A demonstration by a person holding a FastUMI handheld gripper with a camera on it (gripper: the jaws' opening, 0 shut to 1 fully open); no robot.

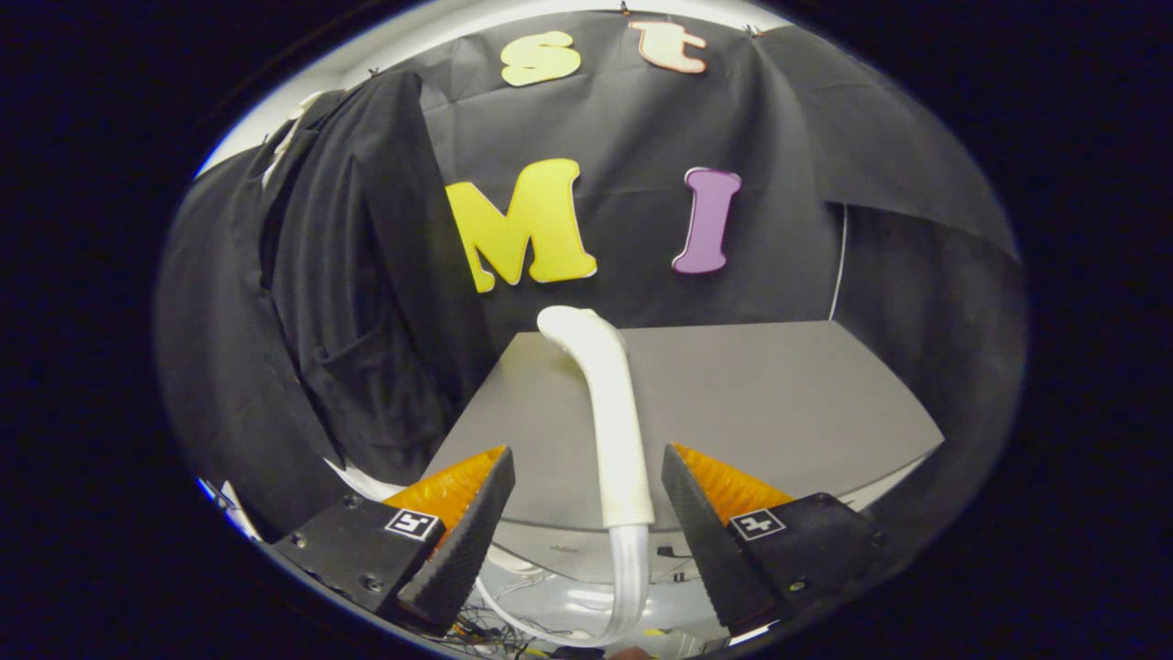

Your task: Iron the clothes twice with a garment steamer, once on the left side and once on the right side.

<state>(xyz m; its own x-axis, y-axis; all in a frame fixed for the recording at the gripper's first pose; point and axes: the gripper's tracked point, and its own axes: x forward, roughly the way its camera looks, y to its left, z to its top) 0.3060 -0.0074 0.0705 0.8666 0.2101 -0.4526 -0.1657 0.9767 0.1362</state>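
Open tool point(586, 495), steamer point(609, 412), grey table point(779, 403)

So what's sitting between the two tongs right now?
In the gripper view, the white steamer handle stands between the open tongs, untouched by either finger, its hose trailing down below. The dark garment hangs off to one side.

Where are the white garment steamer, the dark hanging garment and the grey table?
White garment steamer point(616, 412): gripper view, mid-handle, between the open fingers, untouched.
Dark hanging garment point(353, 275): gripper view, front panel, beside the table.
Grey table point(779, 403): gripper view, bare top beyond the fingers.
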